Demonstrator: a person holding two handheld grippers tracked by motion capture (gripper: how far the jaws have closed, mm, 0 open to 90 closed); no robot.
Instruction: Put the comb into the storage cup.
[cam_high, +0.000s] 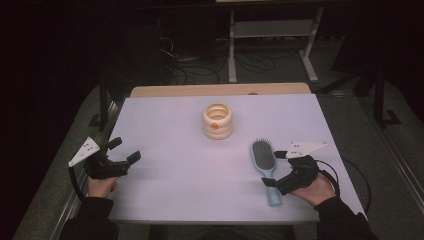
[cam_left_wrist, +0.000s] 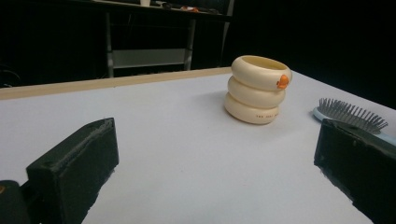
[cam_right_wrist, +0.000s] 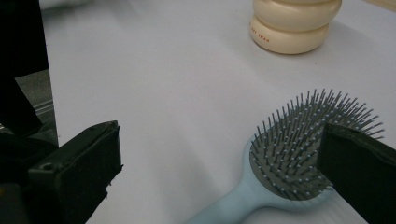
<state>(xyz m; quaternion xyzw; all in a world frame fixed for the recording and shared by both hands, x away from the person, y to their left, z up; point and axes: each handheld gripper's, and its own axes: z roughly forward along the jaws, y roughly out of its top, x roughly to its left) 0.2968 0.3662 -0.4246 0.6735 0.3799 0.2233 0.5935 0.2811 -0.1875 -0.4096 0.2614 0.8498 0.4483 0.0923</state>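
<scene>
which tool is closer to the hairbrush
Right. The right tool sits open right beside the hairbrush; the left tool is far across the table.

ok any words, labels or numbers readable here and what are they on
Small reddish print on the bottom ring of the cream ringed holder: too small and blurred to read.
Orange mark on its top ring: a sign or badge, not legible text.
Hairbrush, grippers, table: no lettering visible.
</scene>
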